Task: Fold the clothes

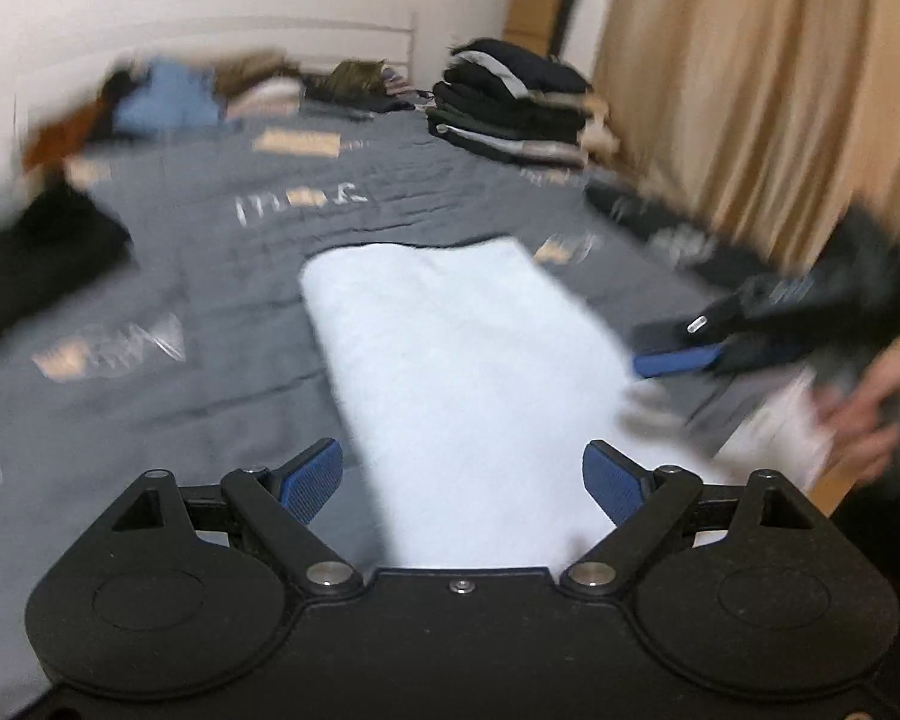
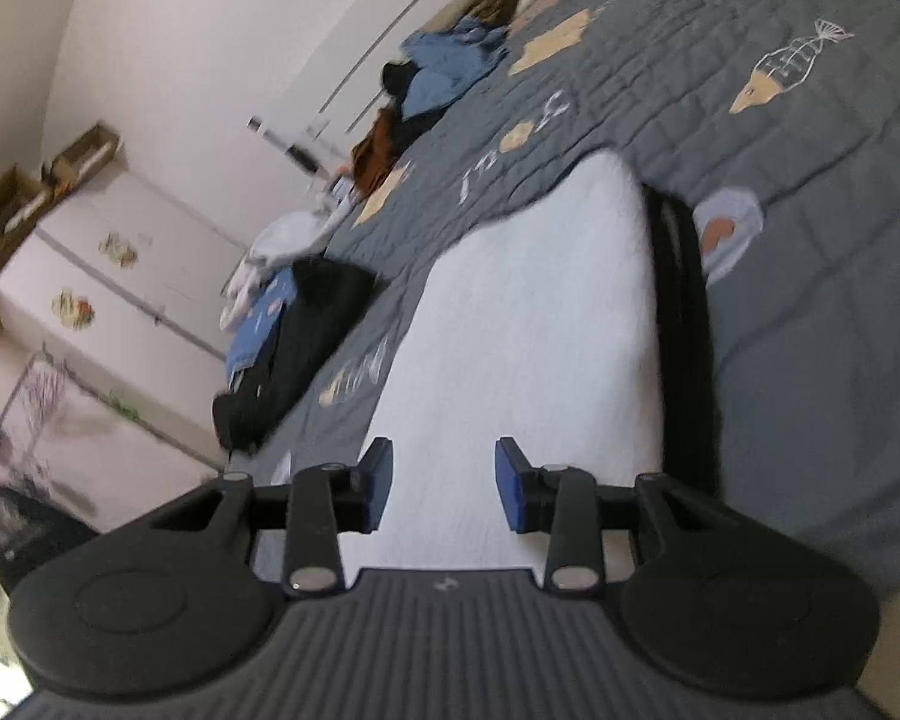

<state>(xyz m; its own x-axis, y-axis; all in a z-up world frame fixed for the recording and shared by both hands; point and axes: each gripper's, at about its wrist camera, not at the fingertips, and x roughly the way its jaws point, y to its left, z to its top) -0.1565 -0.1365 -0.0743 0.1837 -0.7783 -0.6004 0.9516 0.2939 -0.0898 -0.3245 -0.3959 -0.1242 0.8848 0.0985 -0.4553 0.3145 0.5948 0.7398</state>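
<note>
white folded garment (image 1: 450, 372) flat on grey bedspread (image 1: 210, 252); left gripper (image 1: 462, 483) jaws wide, right gripper (image 2: 444, 486) jaws narrower, both empty.

The left gripper (image 1: 462, 483) is hanging wide open over a white garment (image 1: 450, 360) lying folded on the grey bedspread (image 1: 210, 312). At right, the right gripper (image 1: 678, 360) is showing, blurred. A stack of folded dark clothes (image 1: 510, 108) is sitting at the far edge.

Bed (image 1: 210, 276): grey quilted cover with printed motifs.
White garment (image 1: 450, 360): flat at the bed's middle.
Folded stack (image 1: 510, 114): beyond the white garment, near the curtain side.
Unfolded pile (image 1: 168, 96): beyond the white garment, opposite side.
Black garment (image 2: 306, 336): beside the white garment, at the bed's edge.
</note>
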